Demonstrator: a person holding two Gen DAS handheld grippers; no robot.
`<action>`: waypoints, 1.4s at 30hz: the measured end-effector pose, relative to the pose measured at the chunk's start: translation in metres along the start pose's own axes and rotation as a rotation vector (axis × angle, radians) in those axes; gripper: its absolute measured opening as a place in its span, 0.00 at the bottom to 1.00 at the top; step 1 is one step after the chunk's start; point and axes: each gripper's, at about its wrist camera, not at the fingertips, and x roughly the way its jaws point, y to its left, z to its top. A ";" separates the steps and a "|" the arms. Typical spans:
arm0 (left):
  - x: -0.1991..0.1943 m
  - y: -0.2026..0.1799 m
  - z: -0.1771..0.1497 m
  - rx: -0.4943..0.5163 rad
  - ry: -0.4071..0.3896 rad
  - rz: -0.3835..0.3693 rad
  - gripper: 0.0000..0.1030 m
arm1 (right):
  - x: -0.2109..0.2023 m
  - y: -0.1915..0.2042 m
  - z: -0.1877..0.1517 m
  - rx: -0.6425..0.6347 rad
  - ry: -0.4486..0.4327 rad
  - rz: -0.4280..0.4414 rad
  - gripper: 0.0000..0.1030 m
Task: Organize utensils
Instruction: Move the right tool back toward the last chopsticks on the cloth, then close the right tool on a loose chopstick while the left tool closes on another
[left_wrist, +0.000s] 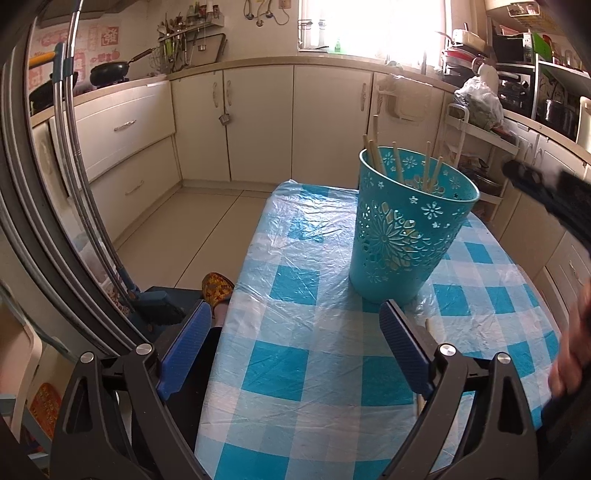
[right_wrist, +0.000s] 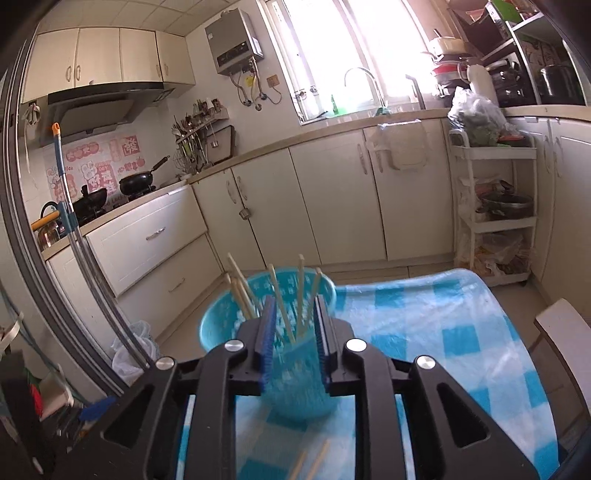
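Note:
A turquoise perforated plastic cup (left_wrist: 402, 236) stands on the blue-and-white checked table (left_wrist: 295, 354) and holds several wooden chopsticks (left_wrist: 373, 151). My left gripper (left_wrist: 295, 325) is wide open and empty, low over the table just in front of the cup. A loose chopstick (left_wrist: 428, 328) lies behind its right finger. My right gripper (right_wrist: 293, 325) hovers right above the cup (right_wrist: 236, 325), its jaws partly open with nothing between them, chopsticks (right_wrist: 280, 302) standing just beyond. Two more chopsticks (right_wrist: 314, 461) lie on the table below it. The right gripper shows blurred at the left wrist view's right edge (left_wrist: 546, 192).
Cream kitchen cabinets (left_wrist: 258, 122) and a counter run around the room. A white trolley (right_wrist: 495, 214) with pots stands to the right. A mop handle (left_wrist: 74, 147) leans at the left. A white chair (right_wrist: 565, 332) sits by the table's right edge.

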 end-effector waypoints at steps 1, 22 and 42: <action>-0.002 -0.001 0.000 0.003 -0.003 -0.002 0.86 | -0.004 -0.001 -0.005 0.001 0.012 -0.012 0.23; -0.008 0.006 -0.022 0.017 0.058 0.012 0.89 | 0.073 0.004 -0.120 -0.028 0.468 -0.107 0.22; 0.059 -0.090 -0.042 0.198 0.258 -0.164 0.82 | 0.025 -0.050 -0.126 -0.065 0.489 -0.084 0.08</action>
